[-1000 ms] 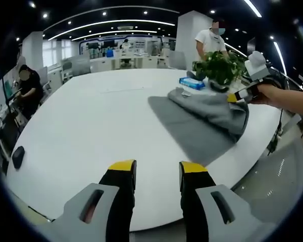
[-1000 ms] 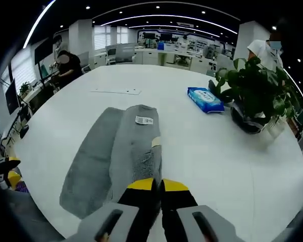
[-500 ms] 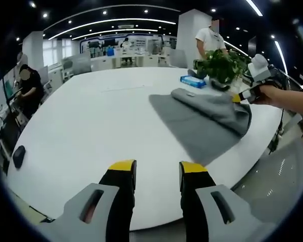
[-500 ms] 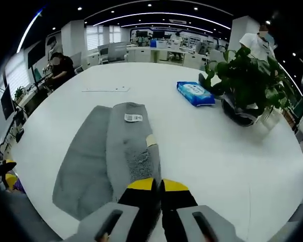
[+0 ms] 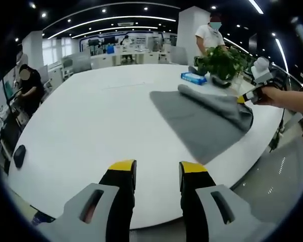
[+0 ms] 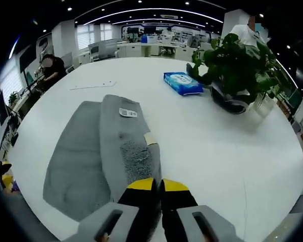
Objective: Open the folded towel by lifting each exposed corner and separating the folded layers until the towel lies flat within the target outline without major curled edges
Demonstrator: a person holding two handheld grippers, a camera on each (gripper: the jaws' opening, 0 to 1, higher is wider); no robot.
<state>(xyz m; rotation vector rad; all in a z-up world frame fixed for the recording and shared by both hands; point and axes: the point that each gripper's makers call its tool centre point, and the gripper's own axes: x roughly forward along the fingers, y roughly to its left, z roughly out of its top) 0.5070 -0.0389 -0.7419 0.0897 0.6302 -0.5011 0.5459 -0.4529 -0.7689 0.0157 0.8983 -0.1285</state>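
The right gripper (image 6: 159, 184) has its yellow-tipped jaws pinched together on the near edge of the grey folded towel (image 6: 98, 146); a folded layer with a small white label (image 6: 128, 112) lies along the towel's right side, over a flat layer spread on the round white tabletop (image 6: 207, 146); beyond it sit a blue wipes packet (image 6: 182, 83) and a leafy potted plant (image 6: 237, 68), both clear of the towel. The left gripper (image 5: 156, 169) hovers with jaws parted and nothing between them, well short of the towel (image 5: 202, 118); the right gripper (image 5: 250, 96), held by a hand (image 5: 267, 96), grips the towel's far edge; people stand in the background.
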